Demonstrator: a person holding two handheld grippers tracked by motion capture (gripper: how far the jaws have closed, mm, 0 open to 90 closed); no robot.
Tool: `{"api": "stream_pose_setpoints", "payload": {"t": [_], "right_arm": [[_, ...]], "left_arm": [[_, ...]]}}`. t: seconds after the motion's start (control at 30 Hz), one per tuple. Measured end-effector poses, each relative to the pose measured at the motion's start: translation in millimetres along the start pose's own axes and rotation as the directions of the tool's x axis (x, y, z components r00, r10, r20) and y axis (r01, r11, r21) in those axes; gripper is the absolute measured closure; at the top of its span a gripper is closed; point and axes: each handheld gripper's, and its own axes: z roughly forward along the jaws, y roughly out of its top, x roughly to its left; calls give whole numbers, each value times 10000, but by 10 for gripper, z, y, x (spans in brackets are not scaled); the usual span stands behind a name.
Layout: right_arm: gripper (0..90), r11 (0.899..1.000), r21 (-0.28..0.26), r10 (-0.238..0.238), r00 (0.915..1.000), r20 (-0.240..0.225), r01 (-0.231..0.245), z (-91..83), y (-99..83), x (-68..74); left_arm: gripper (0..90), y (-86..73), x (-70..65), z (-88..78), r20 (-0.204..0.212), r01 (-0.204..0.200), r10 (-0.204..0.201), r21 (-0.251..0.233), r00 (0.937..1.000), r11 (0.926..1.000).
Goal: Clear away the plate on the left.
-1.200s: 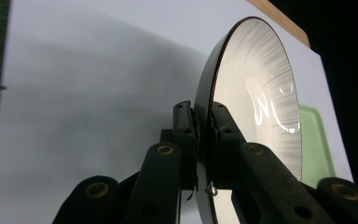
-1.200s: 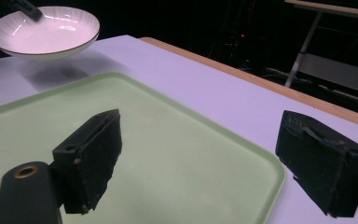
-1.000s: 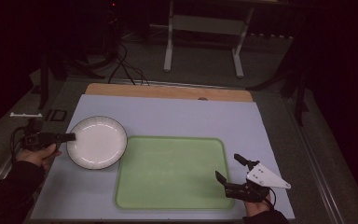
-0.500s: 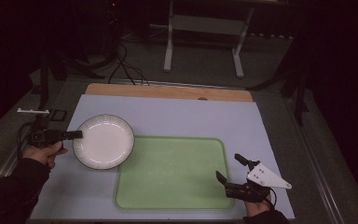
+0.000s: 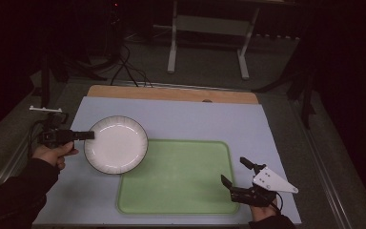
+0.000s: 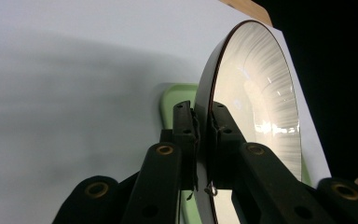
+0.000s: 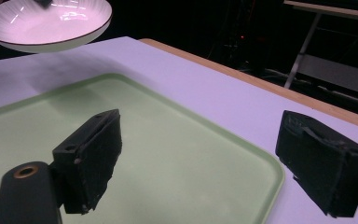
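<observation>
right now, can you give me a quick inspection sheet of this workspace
surface: pale mat over a wooden tabletop, its wood edge showing at the far side.
job's things: white plate with a dark rim, lifted off the mat, its near-right edge over the green tray; the tray lies flat on the mat and holds nothing.
clutter: nothing seen.
grippers: left gripper shut on the plate's rim, one jaw on each face; right gripper open, holding nothing, over the tray's near-right corner.
cables: dark cables on the floor beyond the table; one trails from the left gripper.
surroundings: dark room, a light metal frame standing behind the table.
</observation>
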Motion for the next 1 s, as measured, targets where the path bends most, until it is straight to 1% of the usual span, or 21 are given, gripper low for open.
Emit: {"api": "stream_pose_setpoints", "payload": {"t": [0.23,0.3,0.33,0.37,0.5,0.6,0.73,0.83,0.9,1.0], "right_arm": [[142,10000,0,-6,10000,3,6,-2,1,1],[142,10000,-2,-13,10000,2,13,-2,1,1],[142,10000,3,-14,10000,0,14,-2,1,2],[143,10000,-3,-19,10000,-8,19,-2,1,1],[142,10000,-27,6,10000,-3,-6,-5,2,0],[142,10000,-31,-16,10000,-5,16,-9,4,2],[142,10000,-63,-4,10000,2,4,-15,6,2],[143,10000,-65,-26,10000,-1,26,-16,7,4],[142,10000,-74,-40,10000,-7,40,-16,8,4],[143,9999,-86,-64,10000,-13,63,-21,11,6]], "left_arm": [[830,23,-131,70,172,-251,248,141,9995,9996],[830,31,-160,91,216,-237,232,230,9995,9995],[830,32,-173,99,195,-228,224,225,9996,9995],[830,36,-197,110,183,-303,299,259,9994,9992],[830,38,-249,161,283,-452,443,315,9986,9985],[830,37,-271,186,317,-485,472,391,9984,9981],[829,26,-349,270,448,-668,643,572,9969,9961],[828,27,-378,303,522,-740,707,651,9961,9951],[829,28,-435,354,706,-792,740,736,9948,9941],[828,32,-509,404,849,-959,889,820,9924,9920]]}}
